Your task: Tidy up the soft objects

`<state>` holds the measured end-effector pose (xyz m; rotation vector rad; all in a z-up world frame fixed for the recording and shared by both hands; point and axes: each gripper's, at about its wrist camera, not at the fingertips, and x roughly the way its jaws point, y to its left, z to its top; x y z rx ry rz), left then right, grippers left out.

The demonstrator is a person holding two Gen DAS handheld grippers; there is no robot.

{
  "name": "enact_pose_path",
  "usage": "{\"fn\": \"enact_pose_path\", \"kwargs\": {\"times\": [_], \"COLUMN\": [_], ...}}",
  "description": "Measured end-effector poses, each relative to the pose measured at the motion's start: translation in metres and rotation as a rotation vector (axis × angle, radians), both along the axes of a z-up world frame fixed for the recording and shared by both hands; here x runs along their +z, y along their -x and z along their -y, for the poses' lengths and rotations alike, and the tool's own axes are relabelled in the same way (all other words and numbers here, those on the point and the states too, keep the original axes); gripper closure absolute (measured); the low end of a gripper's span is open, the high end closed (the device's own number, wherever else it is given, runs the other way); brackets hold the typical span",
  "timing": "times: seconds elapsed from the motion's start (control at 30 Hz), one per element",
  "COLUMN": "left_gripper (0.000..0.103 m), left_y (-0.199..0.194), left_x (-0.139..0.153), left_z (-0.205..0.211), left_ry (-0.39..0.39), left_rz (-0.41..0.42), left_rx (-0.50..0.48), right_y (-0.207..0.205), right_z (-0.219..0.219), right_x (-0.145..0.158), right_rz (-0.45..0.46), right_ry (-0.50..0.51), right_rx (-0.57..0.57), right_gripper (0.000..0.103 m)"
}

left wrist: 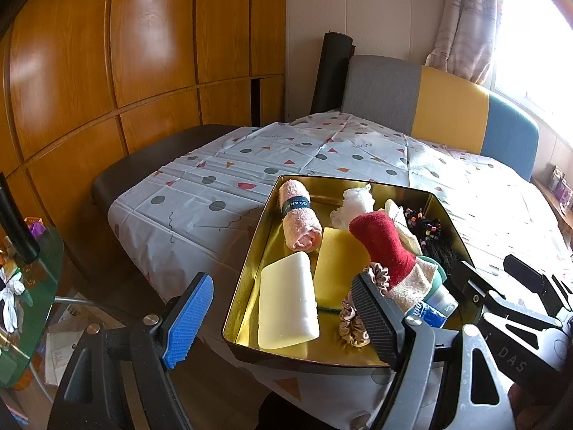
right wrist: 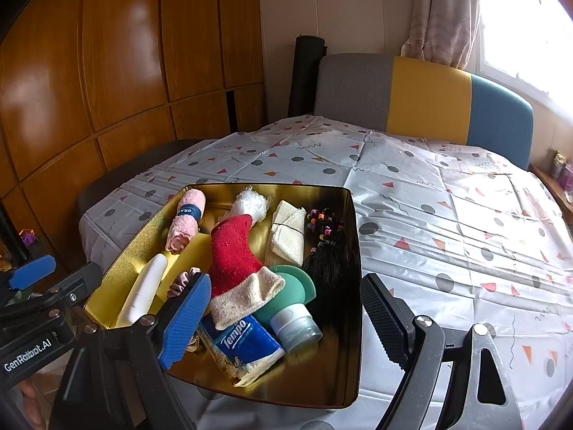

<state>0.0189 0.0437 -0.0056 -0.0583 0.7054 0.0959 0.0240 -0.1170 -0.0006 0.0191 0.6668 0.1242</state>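
A gold tin tray (left wrist: 250, 261) sits at the near edge of the table and holds soft things. Inside are a rolled pink towel (left wrist: 299, 215), a white block (left wrist: 288, 304), a yellow sponge (left wrist: 338, 268), a red sock with a cream cuff (right wrist: 232, 251), a Tempo tissue pack (right wrist: 243, 344), a green bottle (right wrist: 293, 308), a cream cloth (right wrist: 288, 233), a white mesh puff (right wrist: 250, 200) and beaded black hair ties (right wrist: 324, 225). My left gripper (left wrist: 281, 320) hangs open over the tin's near left corner. My right gripper (right wrist: 284, 319) stands open above the tissue pack and bottle, pressing nothing.
The table wears a white cloth (right wrist: 429, 215) with dots and triangles. A grey, yellow and blue chair back (right wrist: 429, 100) stands behind it. Wooden cabinet doors (left wrist: 107, 71) fill the left. A glass side table (left wrist: 28, 286) with clutter stands at the near left.
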Motion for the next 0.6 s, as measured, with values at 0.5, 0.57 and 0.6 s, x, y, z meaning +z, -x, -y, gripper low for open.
{"fn": "enact_pose_path", "kwargs": {"times": [0.5,0.57,0.6], "left_gripper": [0.022,0.022,0.022], "left_y": [0.0033,0.0027,0.0029], "left_x": [0.0045,0.0063,0.0062], "left_z": [-0.0022,-0.0023,-0.0028], "left_ry": [-0.003,-0.003,-0.003], "left_rz": [0.027,0.025,0.023], "left_rx": [0.014,0.02,0.025], "right_y": [0.0012,0.0013,0.0012], "right_z": [0.0,0.0002,0.0002], "right_x": [0.0001,0.0006,0.0005], "right_rz": [0.004,0.006,0.005], "right_ry": [-0.004,-0.002,-0.003], "right_rx": [-0.001,-0.001,0.0], "right_gripper": [0.017,0.017,0.017]}}
